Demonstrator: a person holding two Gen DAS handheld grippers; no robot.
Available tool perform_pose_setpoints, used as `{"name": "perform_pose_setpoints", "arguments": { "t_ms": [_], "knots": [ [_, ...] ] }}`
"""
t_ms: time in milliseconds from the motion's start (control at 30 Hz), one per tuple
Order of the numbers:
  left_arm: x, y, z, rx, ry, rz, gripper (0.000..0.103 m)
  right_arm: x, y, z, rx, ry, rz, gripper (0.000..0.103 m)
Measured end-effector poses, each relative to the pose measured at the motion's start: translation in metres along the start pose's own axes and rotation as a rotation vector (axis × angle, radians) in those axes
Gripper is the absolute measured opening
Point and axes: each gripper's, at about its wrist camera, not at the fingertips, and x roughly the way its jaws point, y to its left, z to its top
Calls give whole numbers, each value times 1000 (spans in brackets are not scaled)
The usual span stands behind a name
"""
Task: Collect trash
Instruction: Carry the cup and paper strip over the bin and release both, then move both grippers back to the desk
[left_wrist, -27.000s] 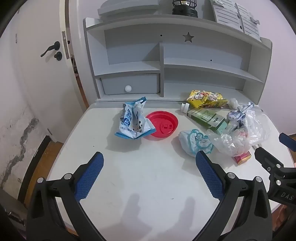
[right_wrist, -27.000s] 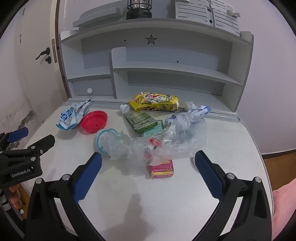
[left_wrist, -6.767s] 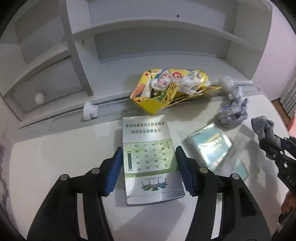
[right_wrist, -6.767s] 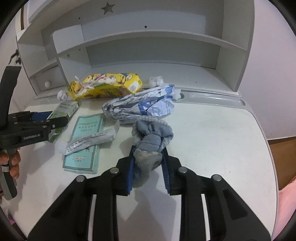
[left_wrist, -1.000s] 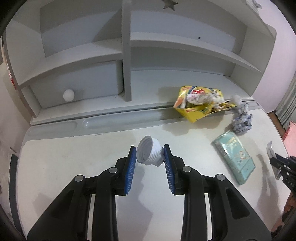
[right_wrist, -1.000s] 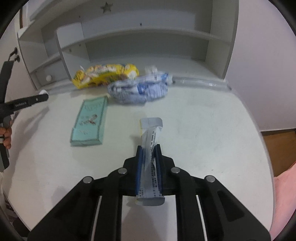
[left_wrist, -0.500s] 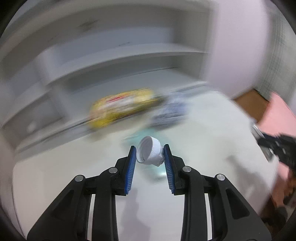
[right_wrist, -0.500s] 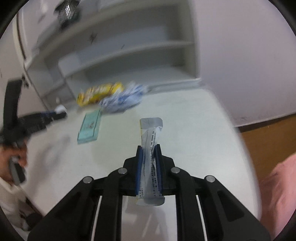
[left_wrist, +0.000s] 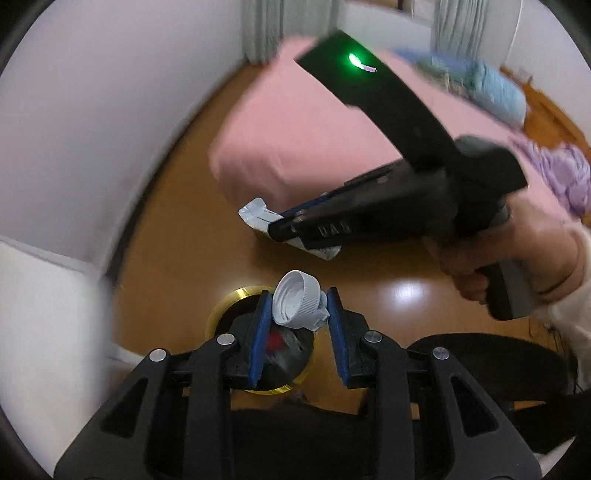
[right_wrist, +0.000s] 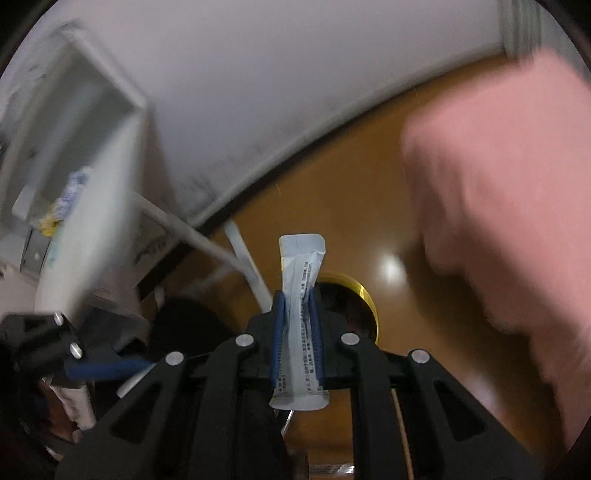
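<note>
Both grippers carry trash above the bin.

The white ribbed plastic bottle cap (left_wrist: 298, 305) is clamped between the left gripper (left_wrist: 298, 325) pads, directly above the round yellow-rimmed bin (left_wrist: 236, 295) on the wooden floor (left_wrist: 388, 269). The right gripper (right_wrist: 298, 328) pads clamp the flat silver sachet (right_wrist: 301, 306), also above the bin's rim.

The left gripper (left_wrist: 297, 314) is pinching a white bottle cap (left_wrist: 297, 305) between its blue pads (left_wrist: 259, 334), open side facing the camera; it is hanging over a gold-rimmed bin (left_wrist: 236, 295) standing on the wooden floor (left_wrist: 388, 280); a hand (left_wrist: 509, 247) is gripping the right gripper (left_wrist: 284, 230) just beyond, which is clamping a silvery sachet (left_wrist: 258, 216); a pink bed (left_wrist: 295, 140) is lying behind, with a blue bundle (left_wrist: 476, 86) blurred on top.
</note>
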Motion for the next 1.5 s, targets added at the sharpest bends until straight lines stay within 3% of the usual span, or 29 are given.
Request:
{"name": "perform_pose_setpoints", "arguments": {
  "t_ms": [67,200,300,400,600,633,667,700,733,933,1000,1033,1133,1200,1267,1367,1500],
  "knots": [
    [50,5,-5,-41,90,-14,29,41,-34,-16,80,95,21,14],
    [160,50,-31,-224,300,-1,29,137,-80,-41,227,279,91,14],
    [212,67,-47,-241,426,31,29,190,-97,-49,305,362,116,14],
    [233,74,-51,-258,483,35,29,233,-102,-58,345,427,102,14],
    [232,81,-50,-287,475,17,31,245,-102,-52,399,413,162,15],
    [232,81,-50,-297,473,12,43,246,-105,-48,414,411,172,23],
    [230,82,-51,-310,467,11,72,244,-106,-47,435,417,185,60],
    [227,81,-49,-324,443,16,86,240,-109,-44,453,422,186,77],
    [223,80,-47,-331,412,22,93,236,-112,-41,464,410,183,92],
    [179,52,-31,-274,314,-26,93,156,-136,-18,538,224,128,92],
    [136,33,-16,-215,203,-43,92,108,-137,-7,489,107,32,92],
    [110,26,-8,-187,134,-49,92,67,-132,0,430,8,-57,92],
    [9,11,7,-121,-111,-32,94,-23,-100,3,272,-235,-257,96],
    [-61,16,6,-125,-269,77,97,-61,-76,-1,184,-351,-370,96],
    [-111,40,-8,-188,-336,220,97,-92,-49,-9,97,-450,-475,96],
    [-147,94,-42,-358,-303,448,97,-109,-10,-13,39,-526,-523,96],
    [-200,190,-131,-728,-240,826,97,-93,50,-8,-47,-515,-441,96]
  ]
}}
